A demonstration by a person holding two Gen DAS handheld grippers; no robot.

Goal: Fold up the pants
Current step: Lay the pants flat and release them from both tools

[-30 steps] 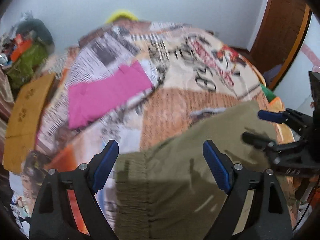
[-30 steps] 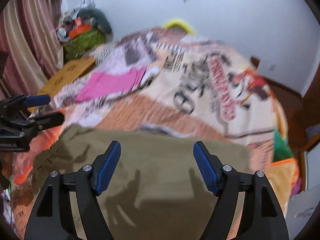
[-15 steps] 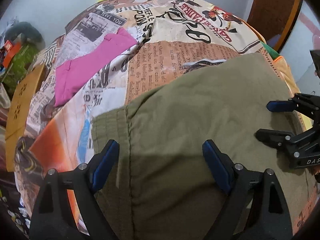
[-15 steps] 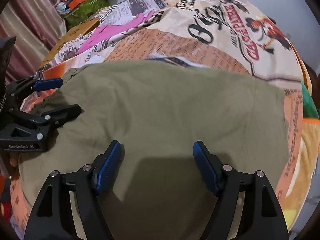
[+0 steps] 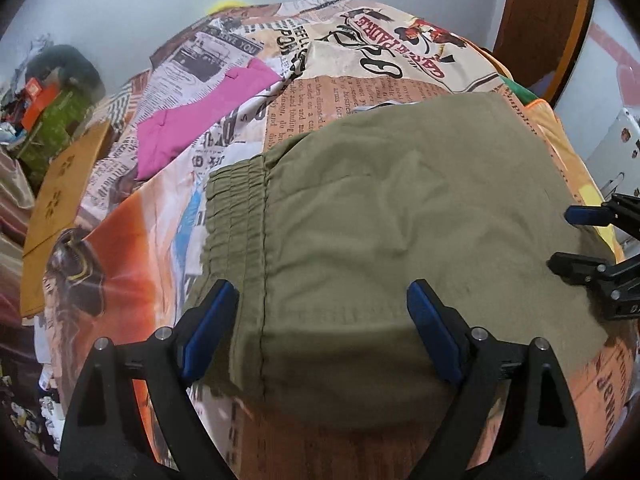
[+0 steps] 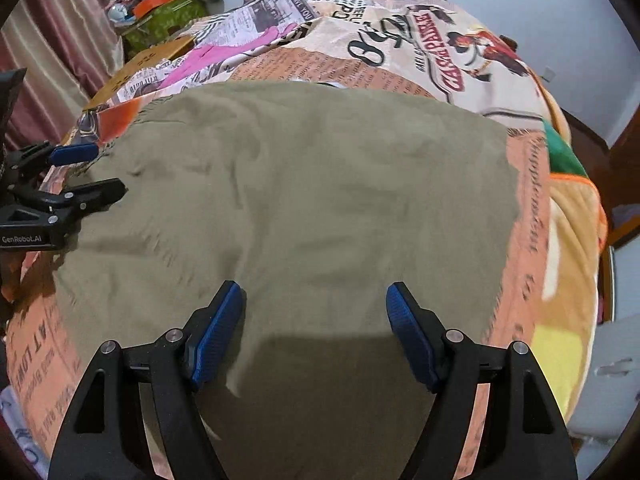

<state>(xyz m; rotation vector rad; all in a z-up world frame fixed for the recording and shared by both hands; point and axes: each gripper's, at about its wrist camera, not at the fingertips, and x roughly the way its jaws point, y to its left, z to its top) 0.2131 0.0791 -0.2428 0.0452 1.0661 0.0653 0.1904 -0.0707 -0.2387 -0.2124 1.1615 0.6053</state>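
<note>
Olive-green pants (image 5: 400,216) lie folded flat on the bed, elastic waistband (image 5: 236,204) at the left. They also fill the right wrist view (image 6: 304,200). My left gripper (image 5: 322,328) is open and empty, hovering over the near edge by the waistband. My right gripper (image 6: 314,334) is open and empty over the near edge at the other end. Each gripper shows in the other's view, the right one (image 5: 576,236) at the right edge, the left one (image 6: 88,170) at the left edge, both open.
The bed has a newspaper-print cover (image 5: 360,80). A folded pink garment (image 5: 200,120) lies further back on the left. A brown cardboard piece (image 5: 56,208) leans at the bed's left side. Clutter (image 6: 160,4) sits in the far corner. A wooden door (image 5: 540,20) stands at the right.
Both grippers have come down close over the near edge of the pants. They stay open. The pants lie as before.
</note>
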